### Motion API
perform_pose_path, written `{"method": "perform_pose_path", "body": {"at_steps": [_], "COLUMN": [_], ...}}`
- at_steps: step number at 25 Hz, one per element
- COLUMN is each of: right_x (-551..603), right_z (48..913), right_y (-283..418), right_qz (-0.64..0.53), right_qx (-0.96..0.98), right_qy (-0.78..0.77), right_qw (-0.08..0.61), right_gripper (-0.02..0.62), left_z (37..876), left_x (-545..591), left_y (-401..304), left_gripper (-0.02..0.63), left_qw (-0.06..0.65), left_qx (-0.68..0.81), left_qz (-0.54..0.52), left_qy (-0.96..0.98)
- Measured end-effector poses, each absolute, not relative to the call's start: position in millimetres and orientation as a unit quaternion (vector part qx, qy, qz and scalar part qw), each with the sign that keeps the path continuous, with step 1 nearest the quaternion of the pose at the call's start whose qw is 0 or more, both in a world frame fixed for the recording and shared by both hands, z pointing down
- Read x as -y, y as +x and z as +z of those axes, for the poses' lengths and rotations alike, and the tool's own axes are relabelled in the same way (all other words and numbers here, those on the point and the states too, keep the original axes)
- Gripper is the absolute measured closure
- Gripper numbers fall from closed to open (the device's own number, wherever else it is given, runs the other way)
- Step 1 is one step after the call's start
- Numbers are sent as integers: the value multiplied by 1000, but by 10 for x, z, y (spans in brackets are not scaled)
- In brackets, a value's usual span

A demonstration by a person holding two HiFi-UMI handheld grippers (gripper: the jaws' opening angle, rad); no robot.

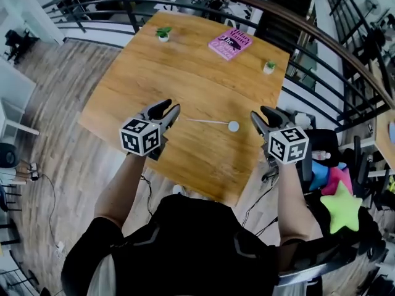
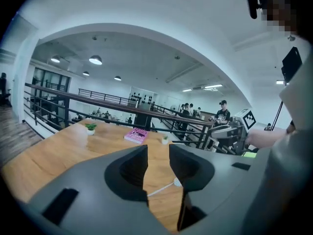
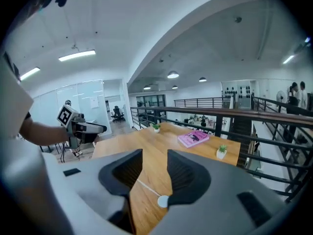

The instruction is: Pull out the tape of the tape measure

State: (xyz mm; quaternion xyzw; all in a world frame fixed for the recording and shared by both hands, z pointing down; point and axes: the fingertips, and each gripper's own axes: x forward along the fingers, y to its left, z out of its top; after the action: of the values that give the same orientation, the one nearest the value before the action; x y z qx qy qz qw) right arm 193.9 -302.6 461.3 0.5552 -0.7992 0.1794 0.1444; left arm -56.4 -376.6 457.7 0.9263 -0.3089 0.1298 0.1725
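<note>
Your left gripper hangs above the near half of the wooden table, jaws partway apart - nothing between the pads, nothing touched. Your right gripper matches it over the table's near right side: half-open and empty.

The tape measure lies flat on the table's near half, between the two grippers. Its round white case sits toward your right gripper. The thin tape is drawn out from it toward your left gripper, so its long axis runs left to right in the head view. A pink book lies at the table's far side.
</note>
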Motion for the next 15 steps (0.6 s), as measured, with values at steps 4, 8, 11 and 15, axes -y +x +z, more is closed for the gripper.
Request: {"method": "perform_pose_path", "body": {"at_steps": [4, 8, 11, 15], "right_x": [2881, 2707, 2601, 2432], "right_z": [4132, 3839, 3691, 3524], "right_y": [1972, 1938, 1925, 1822], "right_qz": [140, 115, 106, 79], "right_qx": [799, 796, 792, 791], "right_qy": [572, 584, 593, 602], "right_qw": [122, 112, 101, 78], "right_gripper": [431, 443, 460, 489], "left_z": [4039, 3684, 3621, 3522], "left_x": [3632, 3441, 3318, 3071], "left_y": [-460, -453, -400, -423], "left_gripper": [451, 474, 496, 563], "left_qw": [137, 89, 85, 78], "left_qx": [312, 318, 314, 319], "left_qz": [102, 84, 80, 61], "left_qy": [935, 940, 942, 943]}}
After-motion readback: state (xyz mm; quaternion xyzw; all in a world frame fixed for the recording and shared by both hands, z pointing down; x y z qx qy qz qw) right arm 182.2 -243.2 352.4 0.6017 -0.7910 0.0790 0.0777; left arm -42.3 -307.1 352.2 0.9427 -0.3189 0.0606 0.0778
